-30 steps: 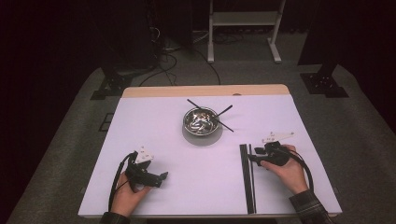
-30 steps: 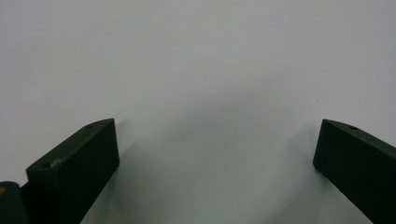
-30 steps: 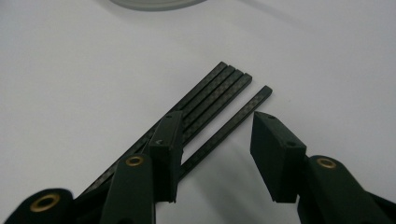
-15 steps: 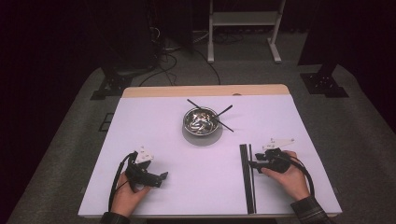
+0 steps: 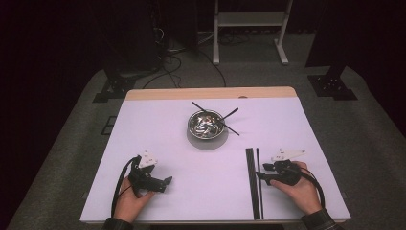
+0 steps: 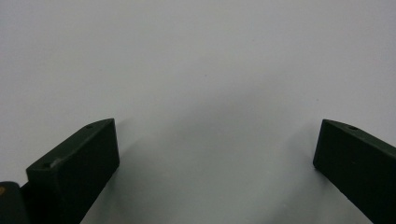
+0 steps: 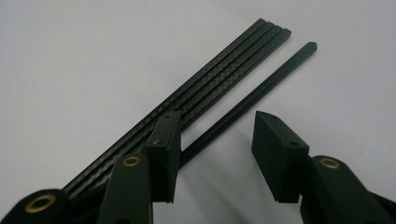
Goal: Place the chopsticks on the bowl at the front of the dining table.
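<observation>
Resting at 4 o'clock on the white table (image 5: pixel 330 143), right gripper (image 5: pixel 261 176) pointing toward 9 o'clock at the black chopsticks; jaws parted, nothing clamped. Seen in the right gripper view: single chopstick (image 7: pixel 261 91) passing between the 2 jaws, close against the left one, neither pad pressing on it; bundle of chopsticks (image 7: pixel 219 70) lying just outside that left jaw, running from 7 o'clock up toward 1 o'clock. Seen from above: bundle (image 5: pixel 250 177) and single stick (image 5: pixel 259 160) lying side by side, near each other, aligned from 12 to 6 o'clock, just beside the right gripper's tips. Resting at 7 o'clock on the table, left gripper (image 5: pixel 165 182) pointing toward 3 o'clock, jaws spread wide over bare white surface, nothing between them, well apart from the chopsticks. Standing near the table's middle, toward 12 o'clock, metal bowl (image 5: pixel 206 125) holding shiny pieces too small to identify, with more black chopsticks (image 5: pixel 231 115) lying crossed on the table behind and beside it.
</observation>
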Tool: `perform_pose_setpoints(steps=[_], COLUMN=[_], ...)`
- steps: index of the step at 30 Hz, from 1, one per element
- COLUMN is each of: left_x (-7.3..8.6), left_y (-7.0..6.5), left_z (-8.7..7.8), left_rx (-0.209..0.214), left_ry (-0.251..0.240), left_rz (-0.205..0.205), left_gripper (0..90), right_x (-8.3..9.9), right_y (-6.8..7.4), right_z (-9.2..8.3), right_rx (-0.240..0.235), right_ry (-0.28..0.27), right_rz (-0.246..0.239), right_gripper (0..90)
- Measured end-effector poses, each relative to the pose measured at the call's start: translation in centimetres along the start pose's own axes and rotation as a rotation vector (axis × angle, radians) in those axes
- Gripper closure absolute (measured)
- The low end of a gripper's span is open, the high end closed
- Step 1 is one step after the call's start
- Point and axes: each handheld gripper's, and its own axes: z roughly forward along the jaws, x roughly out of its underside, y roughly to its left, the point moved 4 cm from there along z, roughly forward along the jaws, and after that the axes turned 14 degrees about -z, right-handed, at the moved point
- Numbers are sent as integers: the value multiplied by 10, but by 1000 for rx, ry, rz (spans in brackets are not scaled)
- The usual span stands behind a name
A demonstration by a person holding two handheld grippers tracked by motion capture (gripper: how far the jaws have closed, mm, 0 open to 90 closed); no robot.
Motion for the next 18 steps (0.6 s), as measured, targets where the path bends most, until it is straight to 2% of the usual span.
perform_pose_setpoints(steps=[18], left_x=[0], left_y=[0], left_z=[0], left_rx=[-1], left_ry=[-1], left_rz=[0], left_gripper=[0], right_x=[13], right_y=[19], right_z=[-14], right_rx=[-9], right_ry=[-11], right_rz=[-18], right_gripper=[499])
